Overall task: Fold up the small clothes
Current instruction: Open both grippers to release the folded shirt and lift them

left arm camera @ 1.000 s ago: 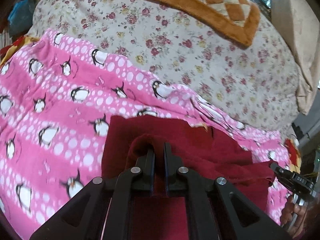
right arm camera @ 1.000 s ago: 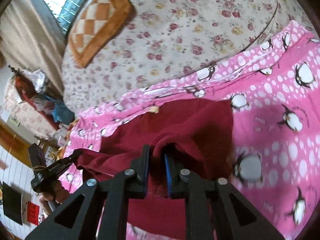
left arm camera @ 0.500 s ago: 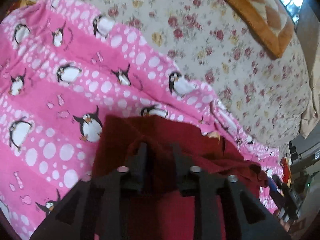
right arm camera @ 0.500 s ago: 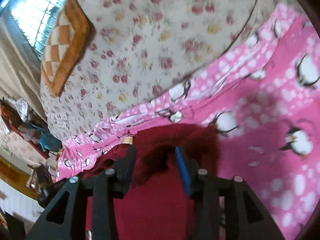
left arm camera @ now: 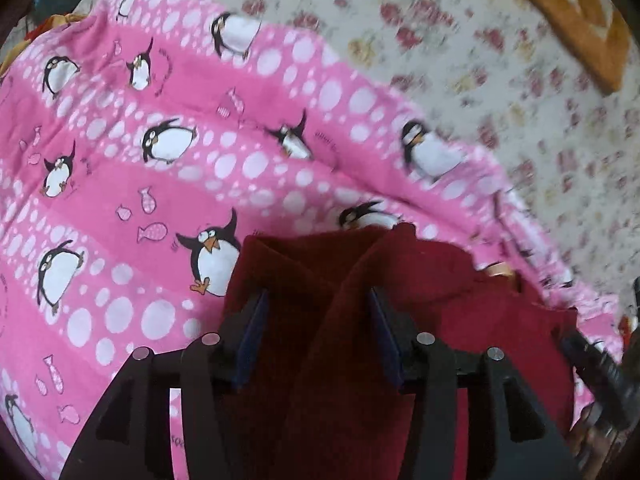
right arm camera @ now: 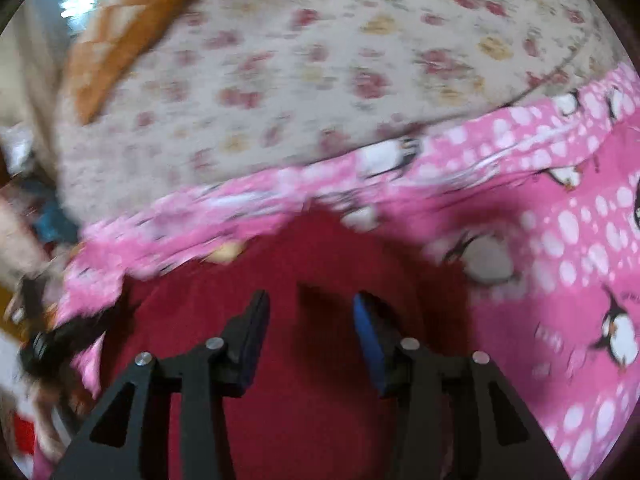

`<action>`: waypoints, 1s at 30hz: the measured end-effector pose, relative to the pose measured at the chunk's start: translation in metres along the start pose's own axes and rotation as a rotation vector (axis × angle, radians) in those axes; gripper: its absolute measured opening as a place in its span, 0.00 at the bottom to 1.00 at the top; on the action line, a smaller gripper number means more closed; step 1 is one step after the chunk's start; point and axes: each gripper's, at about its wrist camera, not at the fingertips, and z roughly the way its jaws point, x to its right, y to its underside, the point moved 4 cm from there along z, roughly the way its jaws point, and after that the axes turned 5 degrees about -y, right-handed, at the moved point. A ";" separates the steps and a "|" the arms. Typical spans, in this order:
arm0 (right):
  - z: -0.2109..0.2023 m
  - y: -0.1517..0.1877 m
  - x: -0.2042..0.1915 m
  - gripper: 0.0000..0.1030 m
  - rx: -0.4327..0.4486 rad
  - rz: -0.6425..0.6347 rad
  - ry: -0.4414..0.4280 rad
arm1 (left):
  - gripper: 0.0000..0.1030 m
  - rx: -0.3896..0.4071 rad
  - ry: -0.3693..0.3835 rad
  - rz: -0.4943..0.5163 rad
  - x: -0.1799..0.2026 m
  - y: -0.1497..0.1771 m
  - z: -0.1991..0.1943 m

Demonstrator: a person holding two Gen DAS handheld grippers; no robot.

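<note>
A small dark red garment (left arm camera: 448, 292) lies folded on a pink penguin-print blanket (left arm camera: 132, 168); it also shows in the right wrist view (right arm camera: 328, 264). My left gripper (left arm camera: 320, 300) is open, its fingers on either side of a raised fold of the red cloth. My right gripper (right arm camera: 308, 304) is open just above the garment, with nothing between its blue pads. The other gripper shows at the edge of each view, in the left wrist view (left arm camera: 600, 368) and in the right wrist view (right arm camera: 48, 344).
The pink blanket (right arm camera: 560, 240) lies on a bed with a cream floral sheet (left arm camera: 500, 60), also seen in the right wrist view (right arm camera: 300, 60). An orange checked cushion (left arm camera: 568, 12) sits at the far side of the bed (right arm camera: 132, 20). Clutter lies beyond the bed's edge.
Both grippers were shut on the red garment a second ago. Both have opened and let it go. The garment has settled onto the blanket.
</note>
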 end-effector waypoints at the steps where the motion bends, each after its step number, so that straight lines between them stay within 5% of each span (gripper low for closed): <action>1: 0.011 -0.001 0.006 0.45 -0.027 0.025 0.012 | 0.29 0.010 -0.004 0.007 0.000 0.000 0.001; 9: -0.026 0.012 -0.015 0.49 -0.035 -0.041 0.015 | 0.28 0.039 -0.028 0.061 -0.001 0.010 -0.028; 14: -0.070 0.057 -0.037 0.53 -0.067 -0.188 0.007 | 0.28 0.086 -0.046 0.118 -0.006 0.035 -0.066; 19: -0.071 0.088 -0.027 0.53 -0.109 -0.240 0.094 | 0.28 0.095 -0.075 0.151 -0.012 0.062 -0.088; 30: -0.087 0.110 -0.048 0.53 -0.115 -0.242 0.065 | 0.28 0.109 -0.112 0.157 -0.030 0.101 -0.099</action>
